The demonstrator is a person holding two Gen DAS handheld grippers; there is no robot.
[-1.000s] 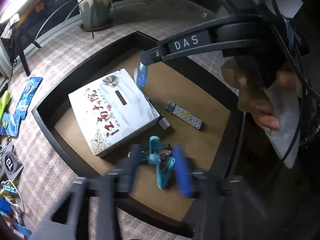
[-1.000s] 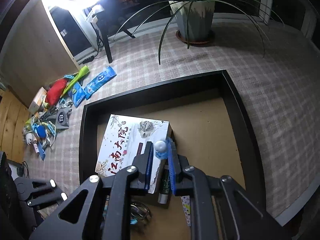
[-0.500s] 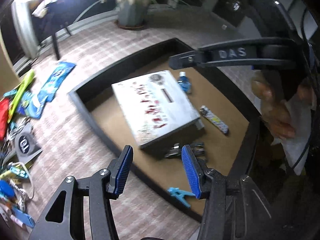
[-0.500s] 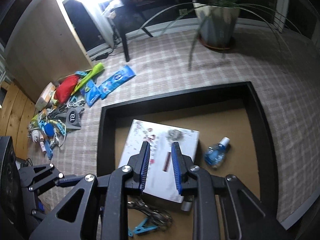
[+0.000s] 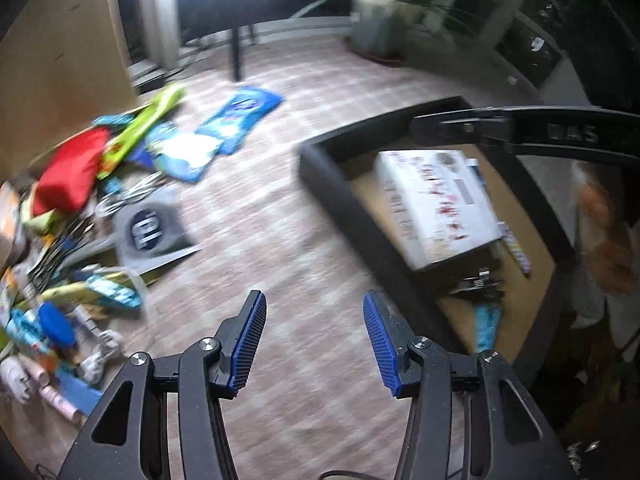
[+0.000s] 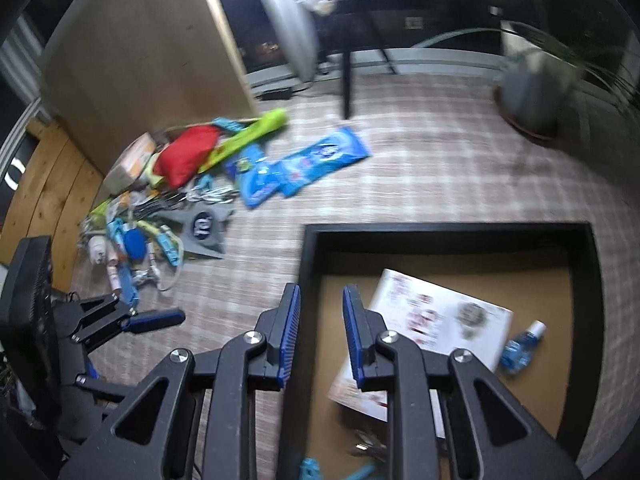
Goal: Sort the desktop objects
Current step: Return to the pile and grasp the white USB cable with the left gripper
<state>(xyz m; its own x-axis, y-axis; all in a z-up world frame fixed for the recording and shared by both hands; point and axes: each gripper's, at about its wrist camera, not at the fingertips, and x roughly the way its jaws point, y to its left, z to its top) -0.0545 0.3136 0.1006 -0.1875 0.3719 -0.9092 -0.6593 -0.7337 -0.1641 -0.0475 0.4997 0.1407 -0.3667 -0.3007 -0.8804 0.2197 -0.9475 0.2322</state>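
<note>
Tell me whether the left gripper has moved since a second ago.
Yes. The left gripper has swung left, off the black tray, and now hangs over the checked cloth with jaws open.

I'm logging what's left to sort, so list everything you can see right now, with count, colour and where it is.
tray: one, black walls, brown floor, right side of the cloth.
box: one, white with red print, inside the tray.
small bottle: one, blue with white cap, in the tray beside the box.
clip: one, light blue, near tray edge.
patterned stick: one, pale, in the tray by the box.
blue packets: several, on the cloth left of the tray.
red pouch: one, top of the pile at left.
grey bag: one, dark round logo, in the pile.
potted plant: one, far right.
left gripper: jaws open, empty.
right gripper: jaws open, empty.
</note>
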